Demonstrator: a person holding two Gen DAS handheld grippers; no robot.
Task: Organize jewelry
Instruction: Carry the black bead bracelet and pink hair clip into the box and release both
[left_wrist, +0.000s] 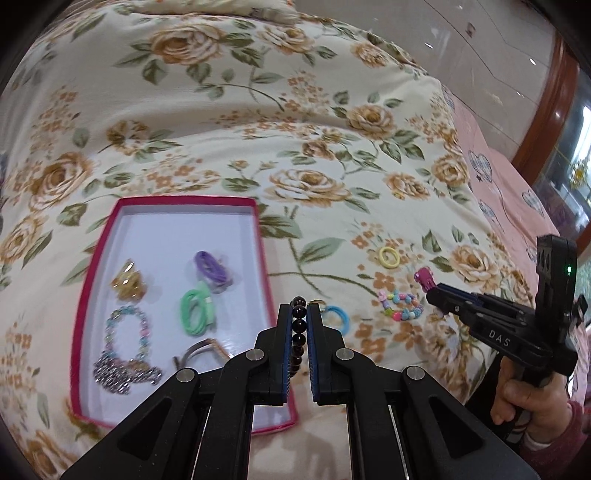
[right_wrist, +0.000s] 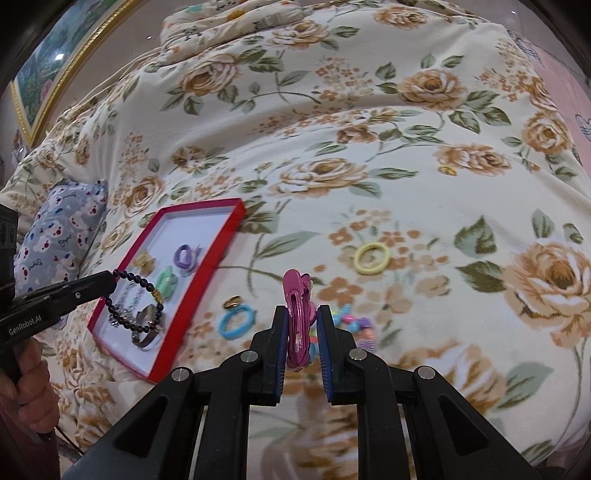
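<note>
Left wrist view: left gripper (left_wrist: 299, 314) pinches a dark round-bead bracelet (left_wrist: 298, 332) at six o'clock. Right gripper (right_wrist: 302, 325) clamps a pink metal hair clip (right_wrist: 296, 317) above the cream rose-print quilt (right_wrist: 332, 129).

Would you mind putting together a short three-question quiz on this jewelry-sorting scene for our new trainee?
1. True or false: the left gripper is shut on the dark bead bracelet.
2. Which item does the right gripper hold? A) the yellow hair tie B) the pink hair clip C) the blue hair tie
3. Fill in: the green hair ties lie inside the ____ with the red rim.

Key
1. True; the beads sit pinched between its fingers.
2. B; both loose ties lie on the floral quilt outside the box.
3. box
</note>
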